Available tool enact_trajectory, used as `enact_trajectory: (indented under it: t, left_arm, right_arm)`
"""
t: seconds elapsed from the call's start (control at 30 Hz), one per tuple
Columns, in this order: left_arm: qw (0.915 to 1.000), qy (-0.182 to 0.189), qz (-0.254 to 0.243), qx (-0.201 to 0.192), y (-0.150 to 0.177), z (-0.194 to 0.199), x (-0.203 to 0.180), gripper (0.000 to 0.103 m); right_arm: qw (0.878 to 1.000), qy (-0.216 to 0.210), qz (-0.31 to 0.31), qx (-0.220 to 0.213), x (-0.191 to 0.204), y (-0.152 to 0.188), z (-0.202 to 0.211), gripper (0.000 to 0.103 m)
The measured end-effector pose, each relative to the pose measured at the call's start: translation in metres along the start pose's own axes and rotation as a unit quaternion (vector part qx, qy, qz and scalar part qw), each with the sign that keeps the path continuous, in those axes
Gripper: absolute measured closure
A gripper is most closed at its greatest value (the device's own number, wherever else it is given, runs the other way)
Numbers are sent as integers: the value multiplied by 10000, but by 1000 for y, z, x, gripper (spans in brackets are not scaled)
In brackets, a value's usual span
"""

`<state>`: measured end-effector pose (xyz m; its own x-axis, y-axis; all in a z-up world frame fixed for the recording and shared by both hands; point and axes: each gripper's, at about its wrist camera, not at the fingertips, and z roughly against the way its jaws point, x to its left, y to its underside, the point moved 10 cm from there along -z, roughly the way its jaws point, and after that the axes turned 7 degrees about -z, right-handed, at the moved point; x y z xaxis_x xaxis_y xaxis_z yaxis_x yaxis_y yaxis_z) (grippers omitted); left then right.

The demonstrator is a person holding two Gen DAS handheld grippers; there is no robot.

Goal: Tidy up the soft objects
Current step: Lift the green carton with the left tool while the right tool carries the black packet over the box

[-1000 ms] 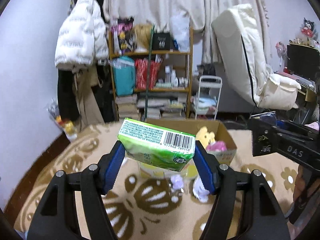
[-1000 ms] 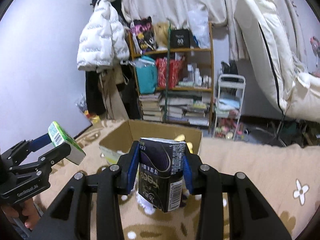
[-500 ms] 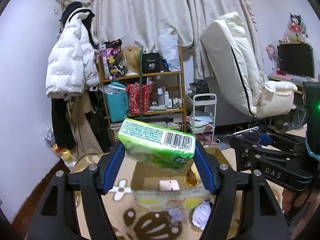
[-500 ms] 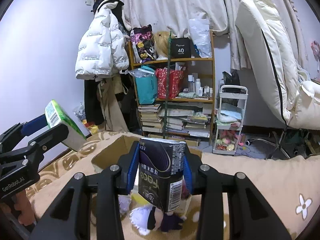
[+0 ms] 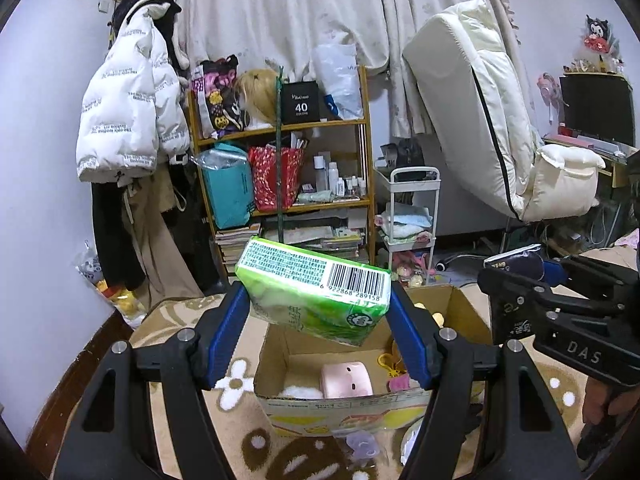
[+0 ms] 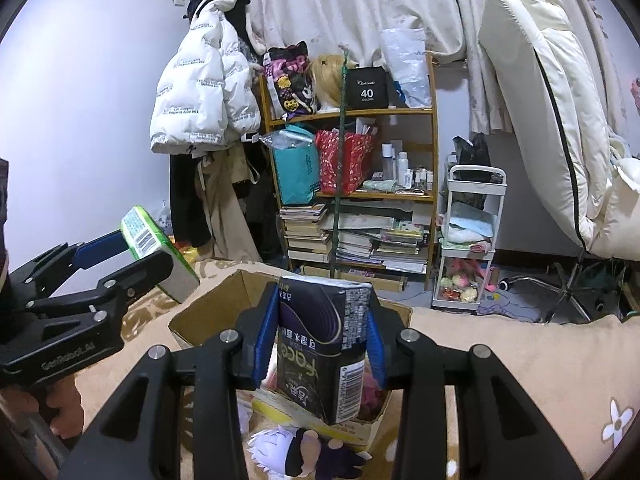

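Clamped between blue pads [image 5: 226, 336] of the left gripper [image 5: 318, 334], a green tissue pack [image 5: 316, 294], and in the right gripper [image 6: 318, 346] a dark tissue pack [image 6: 320, 350], both above a cardboard box [image 5: 340, 404], its contents half hidden.

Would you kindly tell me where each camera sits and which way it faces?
Left wrist: behind the left claw, facing the cardboard box and shelf; it grips a green tissue pack.
Right wrist: behind the right claw, gripping a black tissue pack.
Shared: box, shelf, each other's claw.
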<state>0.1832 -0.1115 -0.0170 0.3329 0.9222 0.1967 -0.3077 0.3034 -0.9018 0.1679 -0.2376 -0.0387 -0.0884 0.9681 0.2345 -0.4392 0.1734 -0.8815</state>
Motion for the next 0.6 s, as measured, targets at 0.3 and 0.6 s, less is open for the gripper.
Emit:
enact_trajectory:
  t: [0.3,0.6]
  left_arm:
    - [9991,177,152,362,22,-31,4,35]
    - [9962,326,239,775,48,-56,3,35]
  right_arm:
    - [9996,-51,69,277,0,15,-25,62]
    - [9982,-71,-116,586,-11,32,-50,61]
